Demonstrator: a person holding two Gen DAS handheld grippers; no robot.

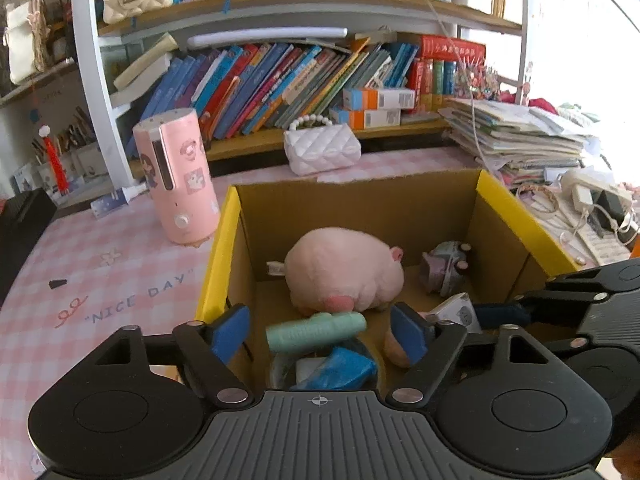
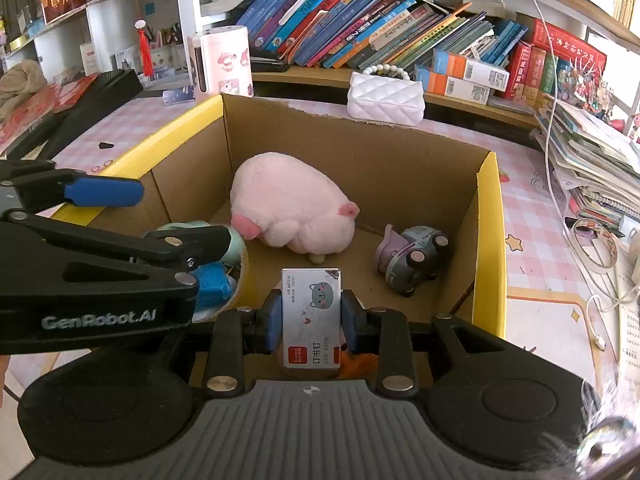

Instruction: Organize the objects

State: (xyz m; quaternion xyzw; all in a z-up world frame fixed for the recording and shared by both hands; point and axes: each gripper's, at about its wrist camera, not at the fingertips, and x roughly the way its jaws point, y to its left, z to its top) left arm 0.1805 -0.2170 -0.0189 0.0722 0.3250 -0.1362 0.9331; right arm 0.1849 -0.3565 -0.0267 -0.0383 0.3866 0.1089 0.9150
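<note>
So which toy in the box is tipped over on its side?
The little toy car: it lies tipped with its wheels facing sideways, in the cardboard box. The pink plush pig beside it just rests on its belly.

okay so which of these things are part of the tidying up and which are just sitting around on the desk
Part of the job:
cardboard box
pink plush toy
toy car
staple box, clamped in the right hand-held gripper
green roll, between the open pads of the left hand-held gripper

Just lying about:
pink humidifier
white quilted purse
shelved books
paper stack
</note>
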